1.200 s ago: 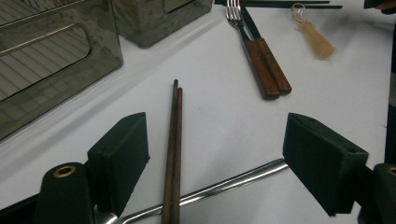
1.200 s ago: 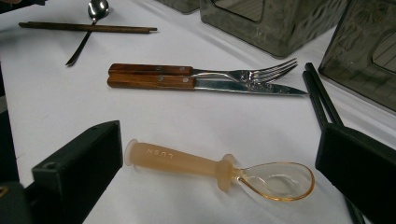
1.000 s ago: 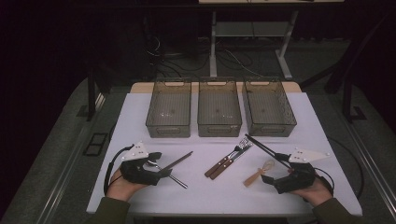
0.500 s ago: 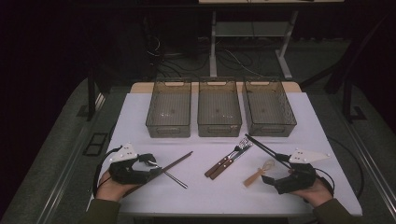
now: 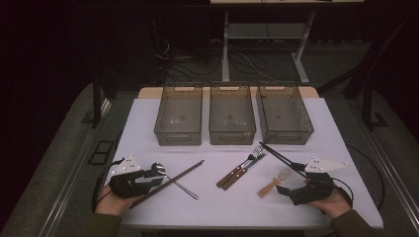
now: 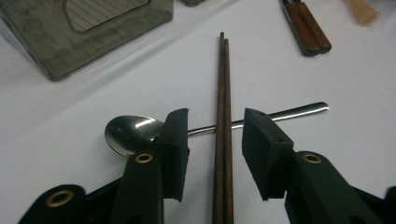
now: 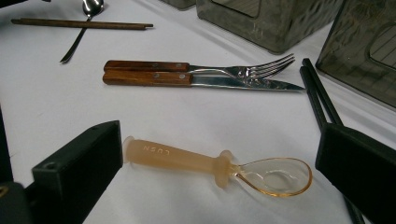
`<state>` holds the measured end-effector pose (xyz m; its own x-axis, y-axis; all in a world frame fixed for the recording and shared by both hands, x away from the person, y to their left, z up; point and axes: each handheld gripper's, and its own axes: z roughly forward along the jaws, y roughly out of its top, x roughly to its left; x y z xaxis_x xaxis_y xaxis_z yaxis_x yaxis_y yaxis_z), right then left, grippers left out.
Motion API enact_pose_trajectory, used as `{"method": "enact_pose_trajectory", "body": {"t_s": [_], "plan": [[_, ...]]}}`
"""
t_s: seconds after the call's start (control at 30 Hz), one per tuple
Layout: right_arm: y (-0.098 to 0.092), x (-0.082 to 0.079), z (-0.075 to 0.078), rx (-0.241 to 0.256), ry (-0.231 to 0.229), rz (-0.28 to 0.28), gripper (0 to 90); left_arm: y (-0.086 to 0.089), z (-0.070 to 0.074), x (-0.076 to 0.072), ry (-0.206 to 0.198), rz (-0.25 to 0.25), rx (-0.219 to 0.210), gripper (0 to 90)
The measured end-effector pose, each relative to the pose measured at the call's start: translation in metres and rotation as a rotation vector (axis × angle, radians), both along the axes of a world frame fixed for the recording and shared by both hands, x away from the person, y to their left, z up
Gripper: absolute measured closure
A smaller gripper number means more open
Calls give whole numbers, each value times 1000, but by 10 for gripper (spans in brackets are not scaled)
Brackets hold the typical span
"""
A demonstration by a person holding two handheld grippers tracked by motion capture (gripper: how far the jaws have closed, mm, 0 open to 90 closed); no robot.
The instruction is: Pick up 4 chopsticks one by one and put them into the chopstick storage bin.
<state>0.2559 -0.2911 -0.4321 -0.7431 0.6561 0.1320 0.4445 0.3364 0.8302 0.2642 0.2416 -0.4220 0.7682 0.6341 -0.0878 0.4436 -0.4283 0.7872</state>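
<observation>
Lying across the white surface [image 5: 212,207] are three grey bins [image 5: 232,114] in a row at the far edge. Nearer, the left tool [image 6: 215,140] is standing with jaws apart, straddling the brown chopsticks [image 6: 223,116], which are crossing over a metal spoon [image 6: 135,133]. The right tool [image 7: 219,158] is likewise gaping, flanking a small amber spoon [image 7: 215,164] without touching it. Between them a wooden-handled fork and knife [image 7: 187,73] are lying side by side; black chopsticks [image 7: 317,93] are lying near the right bin.
</observation>
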Motion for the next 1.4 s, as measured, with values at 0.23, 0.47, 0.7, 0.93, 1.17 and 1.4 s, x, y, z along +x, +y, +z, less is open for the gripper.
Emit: {"method": "enact_pose_trajectory", "body": {"t_s": [0.23, 0.47, 0.7, 0.93, 1.17, 1.4], "plan": [[0, 0, 0, 0, 2, -2, 5, -6, -3, 2, 24, 16, 32, 643], [0, 1, -1, 0, 1, -7, 5, -8, -3, 3, 55, -15, 51, 679], [0, 1, -1, 0, 1, -6, 5, -9, -6, 7, 90, -41, 80, 775], [0, 1, -1, -1, 2, -5, 5, -10, -9, 9, 102, -49, 95, 793], [0, 1, -1, -2, 2, -4, 5, -10, -10, 11, 111, -62, 114, 793], [0, 1, -1, -2, 3, -5, 5, -11, -12, 12, 125, -55, 105, 794]]}}
